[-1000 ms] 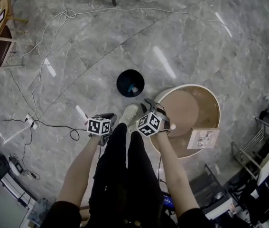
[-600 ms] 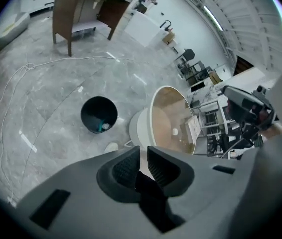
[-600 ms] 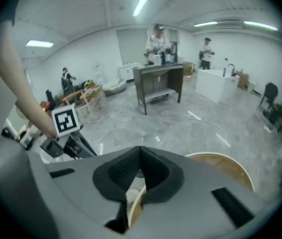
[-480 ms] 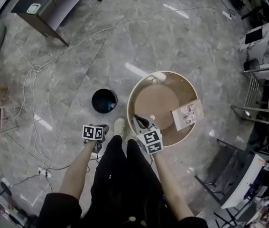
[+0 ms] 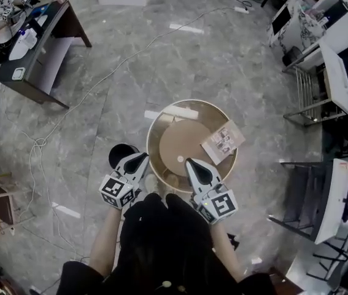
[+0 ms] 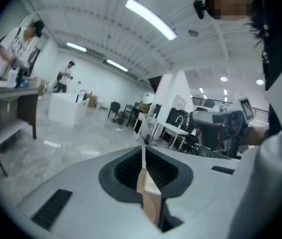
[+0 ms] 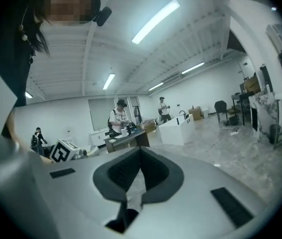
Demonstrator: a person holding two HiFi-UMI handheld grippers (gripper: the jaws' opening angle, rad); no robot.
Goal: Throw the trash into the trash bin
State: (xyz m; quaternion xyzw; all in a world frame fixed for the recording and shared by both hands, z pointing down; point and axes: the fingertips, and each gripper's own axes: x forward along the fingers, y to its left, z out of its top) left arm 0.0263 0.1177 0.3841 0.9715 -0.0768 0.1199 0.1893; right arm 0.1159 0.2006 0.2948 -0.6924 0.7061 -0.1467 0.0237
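Note:
The black trash bin (image 5: 119, 154) stands on the floor left of the round table (image 5: 155, 128), half hidden behind my left gripper (image 5: 142, 158). What lies inside the bin cannot be seen. In the left gripper view that gripper (image 6: 142, 156) points out across the room, jaws shut in a thin line with nothing held. My right gripper (image 5: 189, 162) hangs over the table's near rim, and the right gripper view shows the same gripper (image 7: 141, 156) shut and empty. A printed card (image 5: 223, 141) and a small white bit (image 5: 180, 159) lie on the table top.
A dark desk (image 5: 42, 51) stands at the back left, and a long cable (image 5: 103, 72) trails over the floor. Wire racks and tables (image 5: 312, 94) fill the right side, and a black chair (image 5: 302, 201) is near right. People (image 7: 118, 116) work at a far desk.
Both grippers have risen from down by the bin and rolled upright. The head view has swung, so the table now sits in the middle and the bin lies behind the left gripper.

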